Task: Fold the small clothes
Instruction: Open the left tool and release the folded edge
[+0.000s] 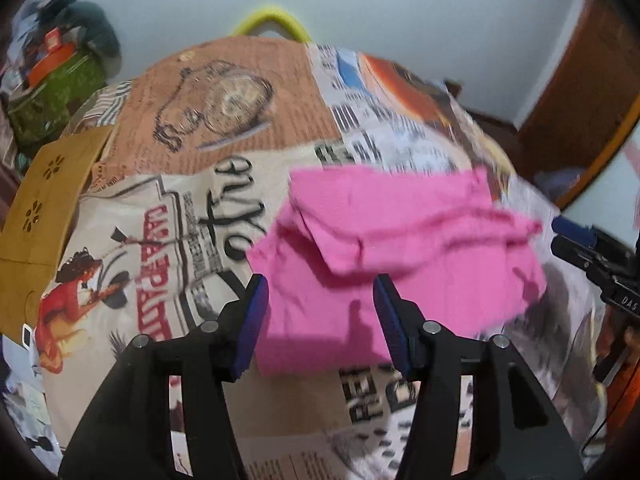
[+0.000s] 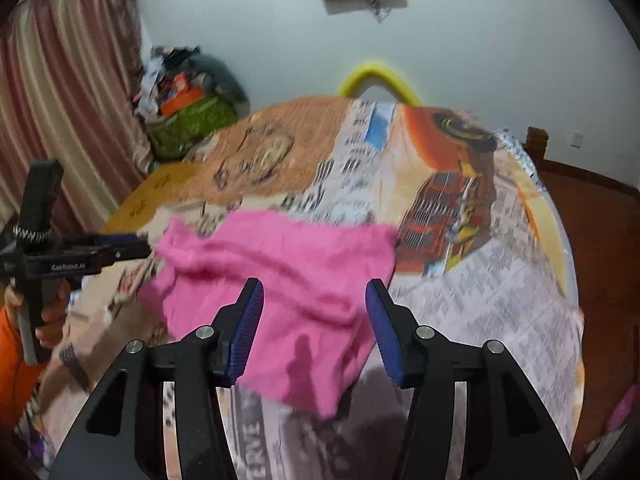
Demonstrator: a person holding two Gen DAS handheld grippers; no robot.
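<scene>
both grippers, left gripper (image 1: 320, 292) and right gripper (image 2: 315, 294), jaws apart, holding nothing, hover above pink garment (image 1: 400, 252), which lies partly folded mid-table (image 2: 500, 300), likely ready for regrasp.

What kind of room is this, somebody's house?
Probably a lived-in home room. A table under a newspaper-print cloth holds a pink garment, striped curtains hang at one side, and a green bag stuffed with belongings sits against the wall.
</scene>
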